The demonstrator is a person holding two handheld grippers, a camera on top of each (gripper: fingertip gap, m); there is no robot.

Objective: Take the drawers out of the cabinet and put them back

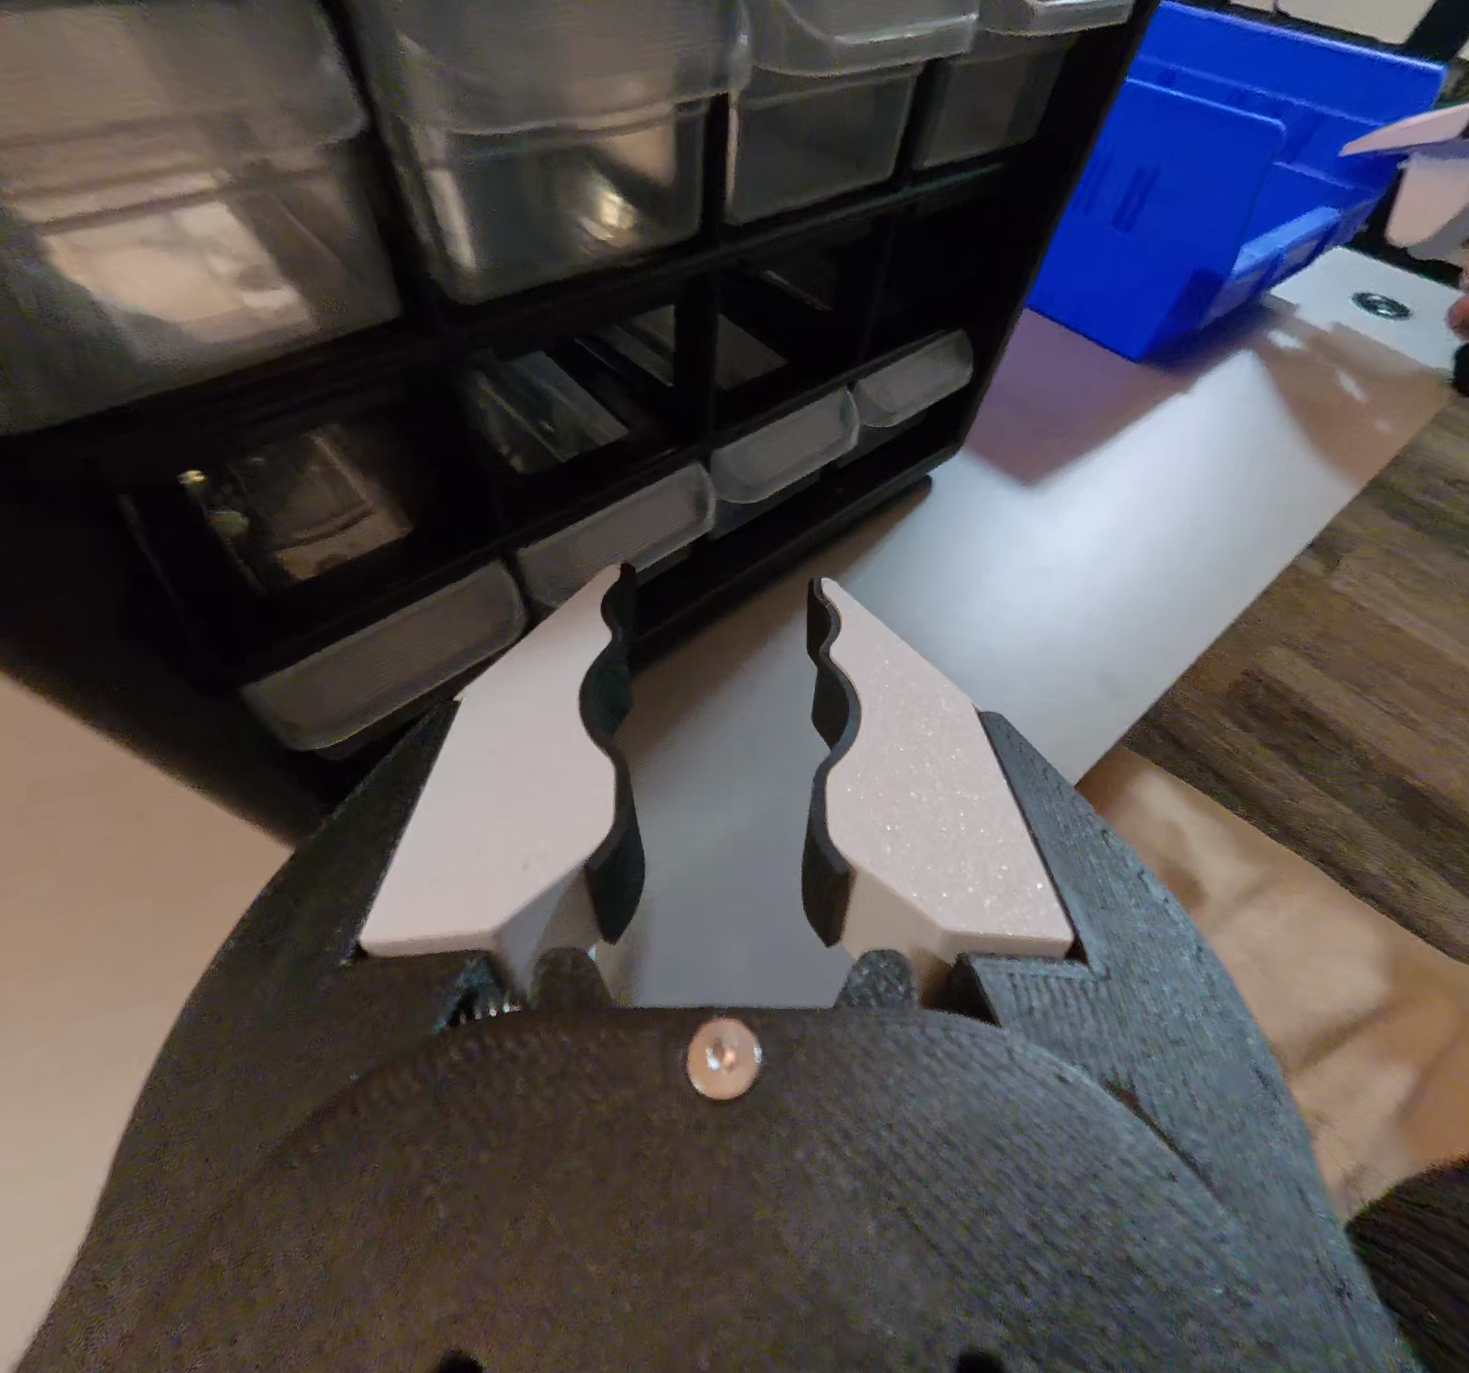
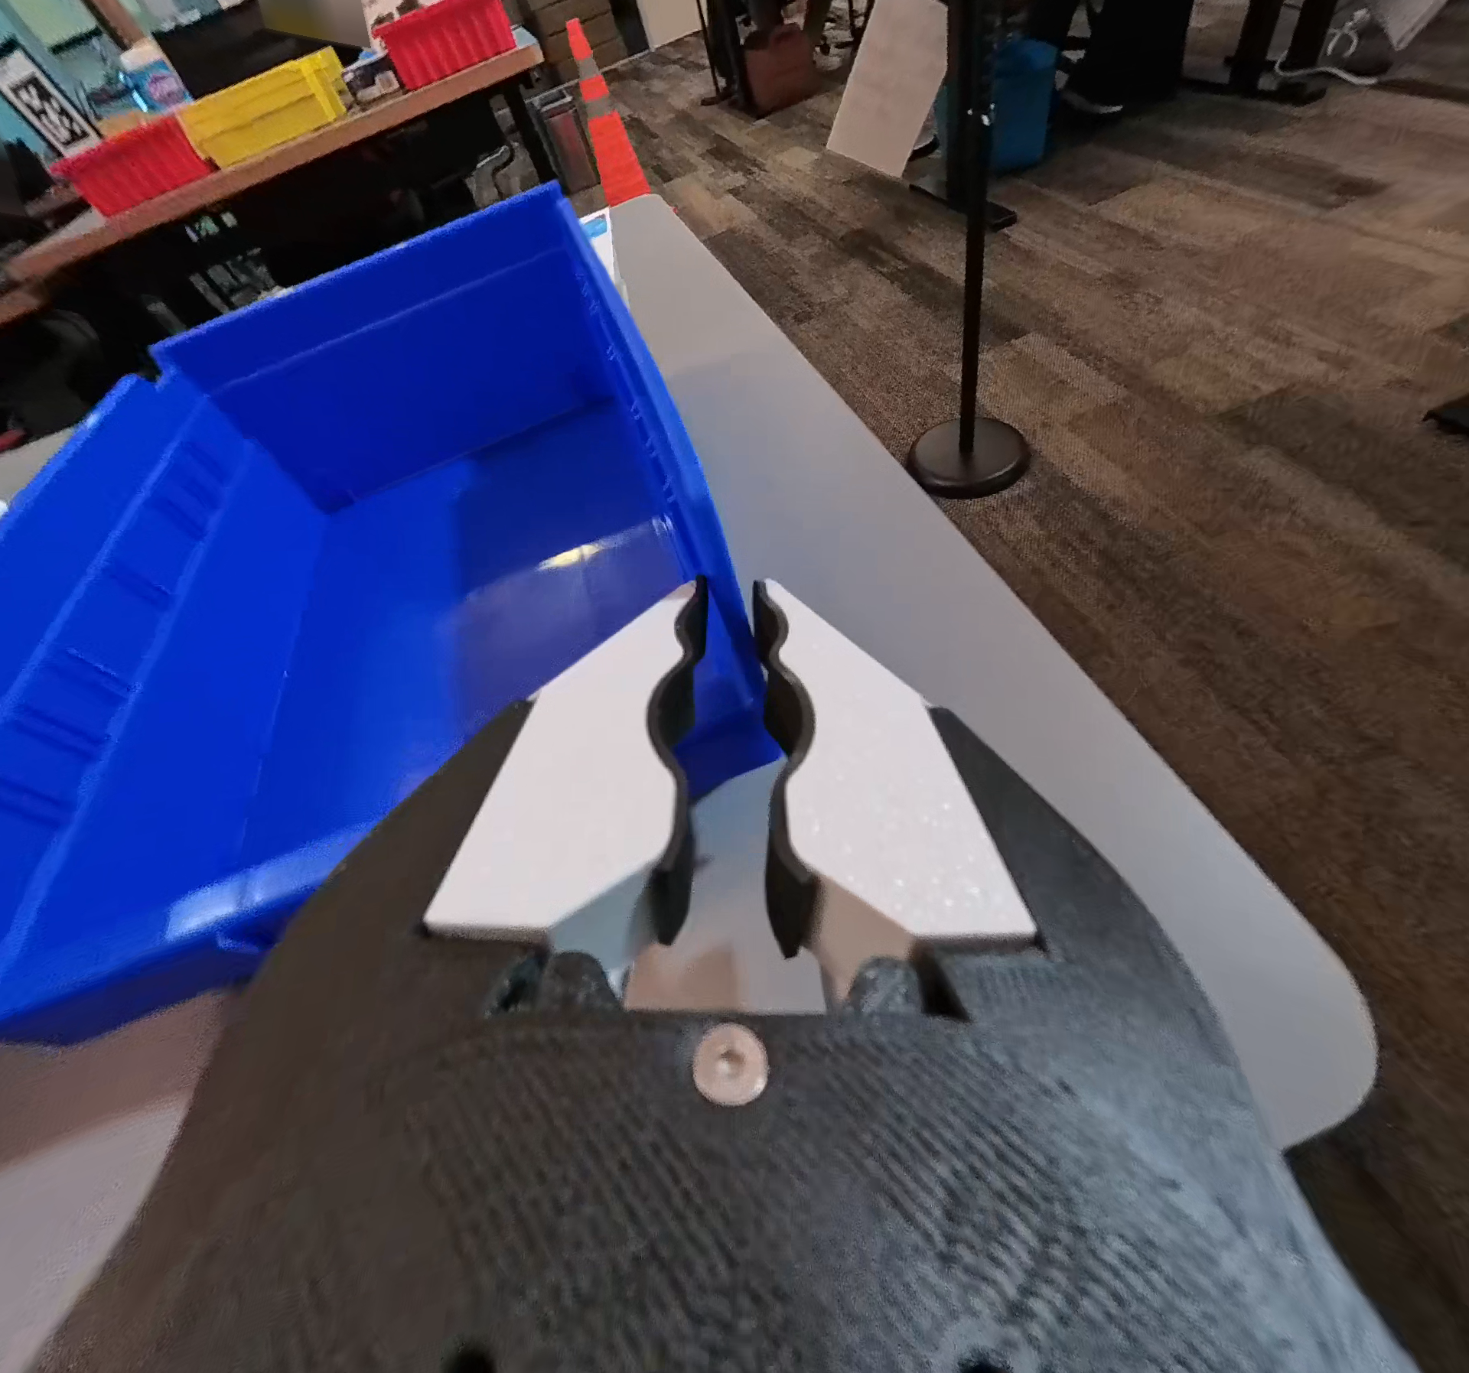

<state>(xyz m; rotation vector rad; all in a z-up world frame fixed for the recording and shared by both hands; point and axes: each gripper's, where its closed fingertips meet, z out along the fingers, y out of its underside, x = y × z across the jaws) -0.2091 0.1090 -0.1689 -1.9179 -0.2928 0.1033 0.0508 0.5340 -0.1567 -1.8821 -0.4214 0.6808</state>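
Observation:
The black cabinet [image 1: 1025,238] stands on the table and fills the left wrist view. Its top row holds clear drawers [image 1: 548,119]. The middle-row slots [image 1: 747,333] look dark and open. The bottom row shows clear drawer fronts [image 1: 612,532]. My left gripper [image 1: 723,580] is open and empty, low over the table, with its left fingertip just in front of a bottom-row drawer front. My right gripper [image 2: 729,589] is open by a narrow gap and empty, over the near right corner of an empty blue bin [image 2: 358,620]. It also shows at the far right of the left wrist view [image 1: 1423,167].
The blue bin [image 1: 1192,182] sits right of the cabinet. The grey table [image 2: 835,540] ends in an edge on the right, with carpet floor beyond. A black pole stand [image 2: 968,453] and an orange cone [image 2: 604,127] are on the floor. Tables with red and yellow bins stand farther back.

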